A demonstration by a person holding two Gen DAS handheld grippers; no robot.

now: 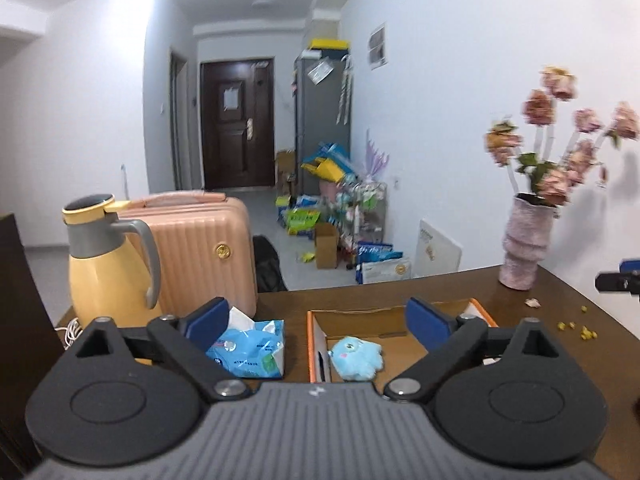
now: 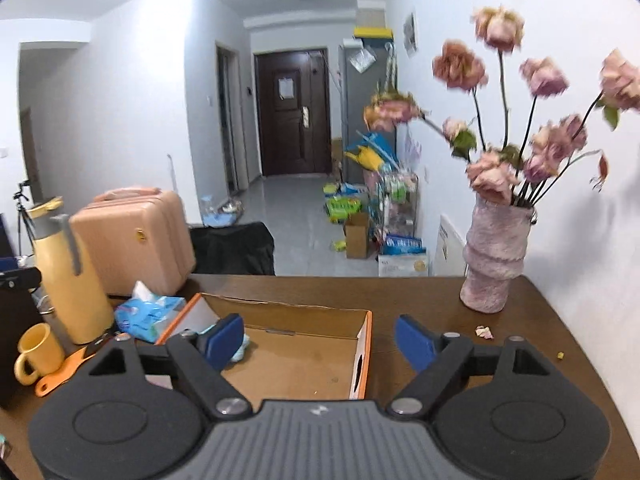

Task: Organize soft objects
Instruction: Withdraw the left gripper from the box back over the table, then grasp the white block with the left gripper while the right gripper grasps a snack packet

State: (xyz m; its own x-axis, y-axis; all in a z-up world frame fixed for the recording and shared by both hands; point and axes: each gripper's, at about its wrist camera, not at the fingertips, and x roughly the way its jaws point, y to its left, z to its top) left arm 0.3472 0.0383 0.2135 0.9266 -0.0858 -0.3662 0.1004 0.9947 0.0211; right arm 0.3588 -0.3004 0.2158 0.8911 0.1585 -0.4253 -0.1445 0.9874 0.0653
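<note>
Right gripper (image 2: 320, 340) finger seemingly hides most of blue plush (image 2: 243, 350).

A pale blue plush toy (image 1: 357, 354) (pink cheek) lies in the brown cardboard box (image 1: 400, 314) with orange edges. The tissue pack (image 1: 250, 350) is blue and white, the jug (image 1: 106, 264) yellow with grey handle, the vase (image 2: 494, 258) mottled pink, the worktop (image 2: 432, 300) dark brown.

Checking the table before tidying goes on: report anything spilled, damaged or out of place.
Small yellow crumbs and a pinkish fallen petal lie scattered on the brown table near the vase; its flowers look wilted and seem to be shedding. Nothing else stands out.
</note>
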